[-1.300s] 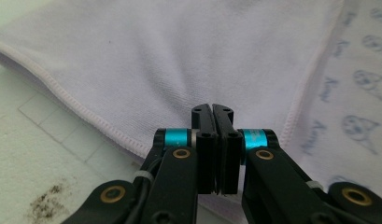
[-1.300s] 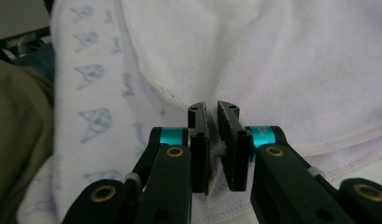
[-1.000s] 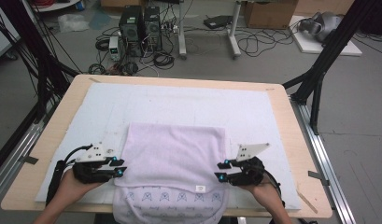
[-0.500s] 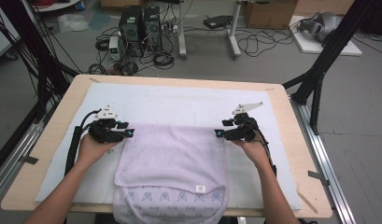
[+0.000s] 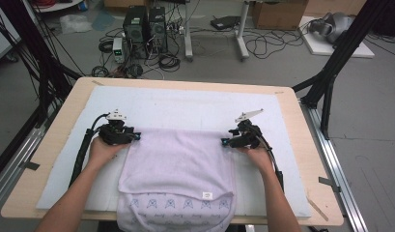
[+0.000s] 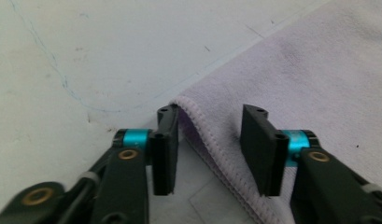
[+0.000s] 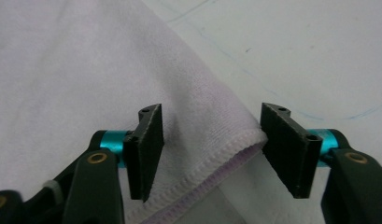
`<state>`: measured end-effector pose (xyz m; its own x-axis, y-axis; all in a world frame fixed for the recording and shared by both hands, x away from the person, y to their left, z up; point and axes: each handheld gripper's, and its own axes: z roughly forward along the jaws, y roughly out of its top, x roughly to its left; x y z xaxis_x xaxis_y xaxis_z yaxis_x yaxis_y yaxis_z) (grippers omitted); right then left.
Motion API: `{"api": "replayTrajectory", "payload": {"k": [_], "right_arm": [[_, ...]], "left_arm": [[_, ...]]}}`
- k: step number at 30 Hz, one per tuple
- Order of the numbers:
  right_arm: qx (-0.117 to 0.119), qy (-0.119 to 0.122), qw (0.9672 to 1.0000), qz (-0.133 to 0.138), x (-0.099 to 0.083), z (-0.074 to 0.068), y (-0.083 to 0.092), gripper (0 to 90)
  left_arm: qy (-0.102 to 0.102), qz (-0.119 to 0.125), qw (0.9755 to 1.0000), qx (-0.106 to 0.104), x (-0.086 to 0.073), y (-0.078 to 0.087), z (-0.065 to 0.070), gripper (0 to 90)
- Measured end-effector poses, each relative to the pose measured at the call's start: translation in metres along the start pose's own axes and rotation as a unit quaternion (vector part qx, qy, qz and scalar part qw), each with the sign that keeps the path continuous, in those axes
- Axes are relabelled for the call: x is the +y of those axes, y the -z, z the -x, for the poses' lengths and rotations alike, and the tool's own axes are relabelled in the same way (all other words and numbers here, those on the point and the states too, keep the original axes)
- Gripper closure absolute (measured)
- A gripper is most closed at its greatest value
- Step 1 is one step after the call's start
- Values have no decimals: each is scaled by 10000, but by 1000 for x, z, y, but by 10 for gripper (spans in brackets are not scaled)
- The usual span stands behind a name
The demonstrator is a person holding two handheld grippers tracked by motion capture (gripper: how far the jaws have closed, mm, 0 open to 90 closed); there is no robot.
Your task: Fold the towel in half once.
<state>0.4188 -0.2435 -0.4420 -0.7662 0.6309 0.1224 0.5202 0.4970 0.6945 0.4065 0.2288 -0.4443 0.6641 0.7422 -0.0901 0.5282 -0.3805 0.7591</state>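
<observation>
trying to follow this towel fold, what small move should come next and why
Probably draw both claws back off the towel. Left claw and right claw stand open around its far corners, pads not pressing, and the folded edge already lies flat on the white mat.

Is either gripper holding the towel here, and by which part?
Neither. Each far corner of the lavender towel lies between open fingers, unpinched.

White mat (image 5: 185,108) covers wooden table (image 5: 308,159). Beyond far edge, on floor: two computer towers (image 5: 146,24), tangled cables (image 5: 168,60).
</observation>
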Motion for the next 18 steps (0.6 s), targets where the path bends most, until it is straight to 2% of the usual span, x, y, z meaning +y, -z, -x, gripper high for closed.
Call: {"api": "replayTrajectory", "payload": {"k": [1,2,3,4,5,6,8,9,10,11,13,15,16,17,18], "right_arm": [[0,0,10000,0,0,0,0,444],[-64,55,9999,75,-2,-1,0,515],[108,-23,9998,190,-4,0,0,646],[108,-23,9998,190,-4,0,0,646],[182,-30,9996,203,-4,1,-1,729],[297,-40,9993,202,-4,1,-1,770],[263,29,9995,154,-1,-1,-2,806],[99,103,9998,170,2,-1,-1,817],[99,103,9998,170,2,-1,-1,817],[15,51,9997,256,7,2,2,823],[-55,-11,9995,313,13,6,5,828],[-135,-7,9994,325,24,11,9,828],[-234,38,9992,311,31,12,12,829],[-309,59,9990,316,39,14,17,830],[-309,59,9990,316,39,14,17,830]], "left_arm": [[0,0,10000,0,0,0,0,732],[-48,-4,10000,-12,0,0,1,732],[-78,1,10000,-25,1,0,2,821],[-97,20,9999,21,1,-1,3,821],[-125,33,9999,64,1,-1,4,840],[-117,49,9999,112,2,-1,4,849],[-91,73,9997,193,3,-1,3,856],[-106,43,9996,259,7,0,1,859],[-106,43,9996,259,7,0,1,860],[-122,153,9991,370,14,2,0,862],[-103,139,9990,424,19,3,-1,863],[-129,267,9980,554,39,9,-6,863],[-129,267,9980,554,39,9,-6,863],[-180,392,9968,676,57,16,-8,864],[-180,392,9968,676,57,16,-8,864]]}}
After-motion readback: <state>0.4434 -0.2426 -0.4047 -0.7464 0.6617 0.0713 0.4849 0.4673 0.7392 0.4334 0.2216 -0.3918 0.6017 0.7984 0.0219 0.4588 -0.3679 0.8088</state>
